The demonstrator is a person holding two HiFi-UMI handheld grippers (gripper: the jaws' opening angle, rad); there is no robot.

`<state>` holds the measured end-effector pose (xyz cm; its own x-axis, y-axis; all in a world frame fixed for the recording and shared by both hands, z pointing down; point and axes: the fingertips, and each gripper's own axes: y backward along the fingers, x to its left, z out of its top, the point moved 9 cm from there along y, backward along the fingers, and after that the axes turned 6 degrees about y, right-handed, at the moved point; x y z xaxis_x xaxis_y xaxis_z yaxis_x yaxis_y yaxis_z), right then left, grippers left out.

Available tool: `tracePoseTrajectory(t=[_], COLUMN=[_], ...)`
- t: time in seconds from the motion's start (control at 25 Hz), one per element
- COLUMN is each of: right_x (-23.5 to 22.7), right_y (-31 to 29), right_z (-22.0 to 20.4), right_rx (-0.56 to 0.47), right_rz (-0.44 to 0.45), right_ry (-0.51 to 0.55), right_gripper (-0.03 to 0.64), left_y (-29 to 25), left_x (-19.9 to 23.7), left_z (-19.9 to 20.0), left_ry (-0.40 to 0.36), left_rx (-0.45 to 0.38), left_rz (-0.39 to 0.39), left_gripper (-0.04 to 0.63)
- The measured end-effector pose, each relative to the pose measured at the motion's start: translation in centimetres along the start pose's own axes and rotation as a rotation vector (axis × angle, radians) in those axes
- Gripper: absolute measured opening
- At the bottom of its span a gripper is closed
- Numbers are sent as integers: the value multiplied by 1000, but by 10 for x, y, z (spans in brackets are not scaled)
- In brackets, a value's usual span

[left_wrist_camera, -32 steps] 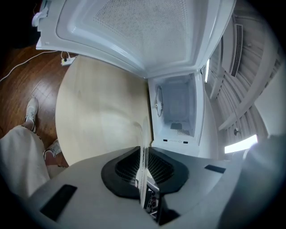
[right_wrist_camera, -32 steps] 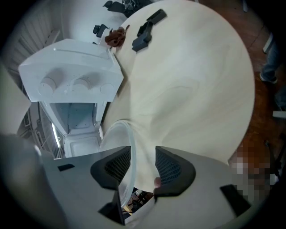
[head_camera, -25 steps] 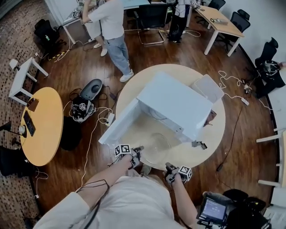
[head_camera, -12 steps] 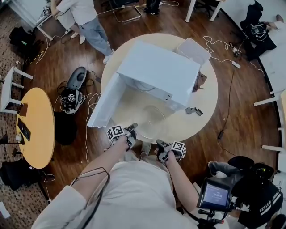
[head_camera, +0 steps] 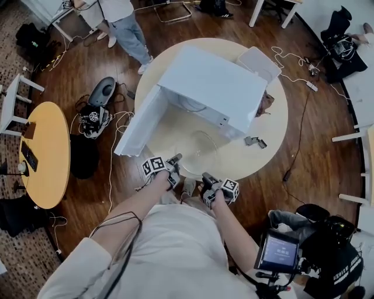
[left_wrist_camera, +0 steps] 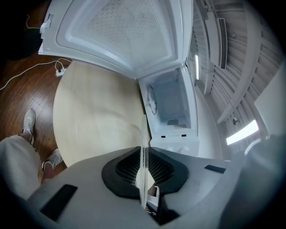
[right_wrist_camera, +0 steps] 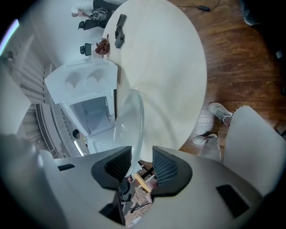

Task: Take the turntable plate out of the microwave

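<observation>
- One big round table (head_camera: 274, 134) fills the middle of the head view. A second round table (head_camera: 49, 155), more orange, stands well apart at the left edge.
- One white microwave (head_camera: 213, 87) sits on the big table, in the upper middle of the frame. Its one door (head_camera: 140, 125) hangs wide open toward the left.
- One person (head_camera: 120, 17) stands on the wood floor at the top left.
- One turntable plate (head_camera: 198, 153), round and made of clear glass, is out of the microwave. It is in front of the open microwave, over the near part of the big table, just below the middle of the frame. I can't tell if it rests on the table.
- The left hand-held gripper (head_camera: 175, 159) is at the plate's left rim. Its jaws are squeezed tight on the thin glass edge.
- The right hand-held gripper (head_camera: 205, 177) is at the plate's near rim, at the bottom middle. Its jaws stand partly apart. The rim passes between them, close to one jaw, and is not pinched. That makes two hand-held grippers.
- One small dark thing (head_camera: 254, 142) lies on the big table, to the right of the plate.
</observation>
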<state>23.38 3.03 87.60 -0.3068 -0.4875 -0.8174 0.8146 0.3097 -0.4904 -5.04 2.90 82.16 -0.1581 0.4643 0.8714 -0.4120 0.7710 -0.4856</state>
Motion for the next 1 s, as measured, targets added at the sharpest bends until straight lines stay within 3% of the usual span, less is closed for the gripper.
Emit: tracePoseTrajectory(t=[0.12,0.2,0.44,0.6,0.76,1.0], right_x=[6,9,16,19,24,26], right_y=[-3,-2,-5,-8,-14,-22], right_z=[-5,-8,-14,-18,-23,-23], right_rx=[2,-17,-33,-47,-32,-7], right_rz=[-2,12,16,41,48,24], right_ry=[-28,-86,-138,-148,-142,-117], right_gripper=[131,69,39,35,34,34], left_y=[1,1,4,4,3,7], left_x=[1,2,15,21,18,16], left_z=[-2,-4,4,12,22,29], left_ry=[1,-2,-21,-52,-126,-287], left_rx=[-3,1,20,34,66,111], left_rz=[-3,4,125,140,163,279], left_gripper=[41,41,41,43,49,74])
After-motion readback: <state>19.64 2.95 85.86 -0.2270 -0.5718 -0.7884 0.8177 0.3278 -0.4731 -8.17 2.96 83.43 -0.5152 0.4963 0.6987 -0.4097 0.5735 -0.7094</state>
